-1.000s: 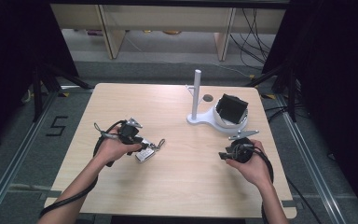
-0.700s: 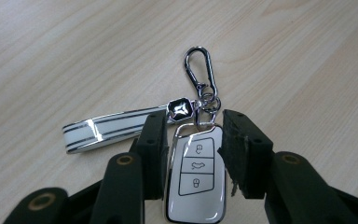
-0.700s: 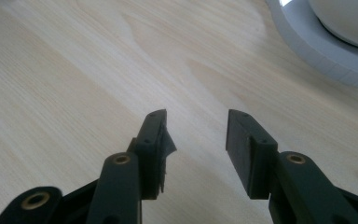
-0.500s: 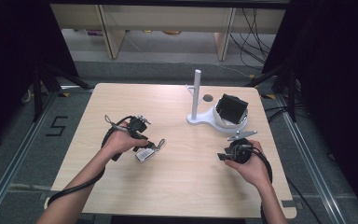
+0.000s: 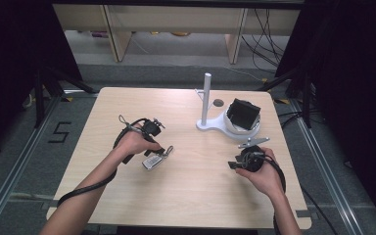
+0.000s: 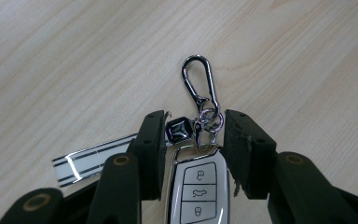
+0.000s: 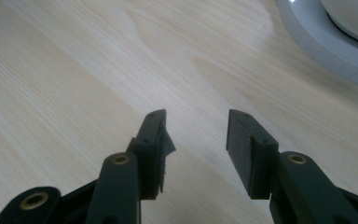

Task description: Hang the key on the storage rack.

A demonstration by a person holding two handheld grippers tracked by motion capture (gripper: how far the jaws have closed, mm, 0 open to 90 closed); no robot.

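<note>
left jaws: spread, left gripper (image 6: 193, 135) straddling the key fob (image 6: 199, 191), pads off it
key fob: flat on the tabletop (image 5: 191, 196), long axis running along the jaws, carabiner (image 6: 198, 79) past the tips
nearer hand: left
right gripper (image 7: 196, 135): jaws spread, empty, well apart from the fob

One car key fob (image 6: 199, 191), one carabiner (image 6: 199, 81), one white stand (image 5: 227, 125), two claws.

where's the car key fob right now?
The car key fob lies on the table, left of centre in the high view, between the open jaws of the left gripper, left of the white stand.
</note>
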